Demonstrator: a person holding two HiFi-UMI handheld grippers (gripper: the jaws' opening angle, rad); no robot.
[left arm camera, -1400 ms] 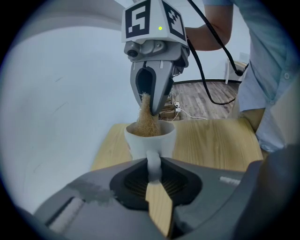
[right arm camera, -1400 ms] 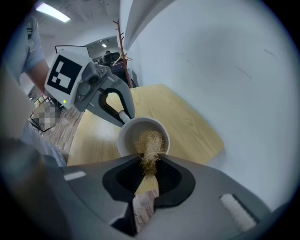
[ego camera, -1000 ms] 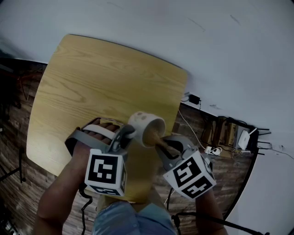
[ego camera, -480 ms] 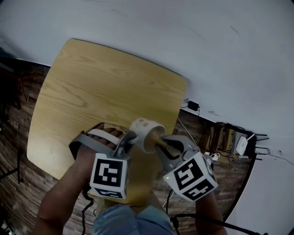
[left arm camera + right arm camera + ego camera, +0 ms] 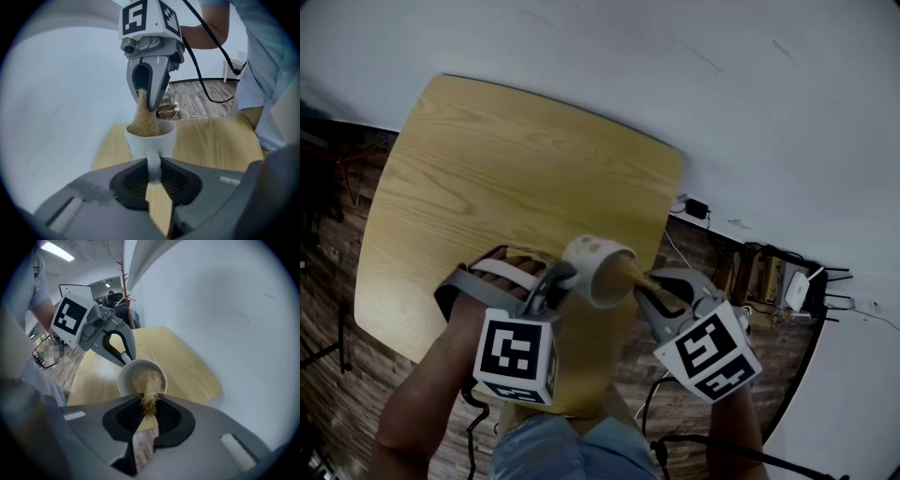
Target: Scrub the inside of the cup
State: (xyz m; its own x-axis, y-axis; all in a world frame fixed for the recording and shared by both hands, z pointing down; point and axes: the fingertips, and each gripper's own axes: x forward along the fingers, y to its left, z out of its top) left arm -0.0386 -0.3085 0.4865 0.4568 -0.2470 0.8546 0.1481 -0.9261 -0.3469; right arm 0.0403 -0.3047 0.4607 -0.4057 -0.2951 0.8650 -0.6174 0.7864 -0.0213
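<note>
In the head view, the left gripper (image 5: 556, 278) and right gripper (image 5: 643, 292) meet at a white cup (image 5: 598, 266) over the wooden table's (image 5: 487, 169) near edge. In the left gripper view, that gripper's jaws are clamped on the cup's handle (image 5: 153, 163). In the right gripper view, the jaws pinch a tan fibre scrubber (image 5: 149, 391), whose tip is inside the cup just ahead.

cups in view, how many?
1. The white cup is held above the table near its front edge, handle clamped in the left gripper; the right gripper holds a fibre scrubber in its mouth. No other cup shows.
</note>
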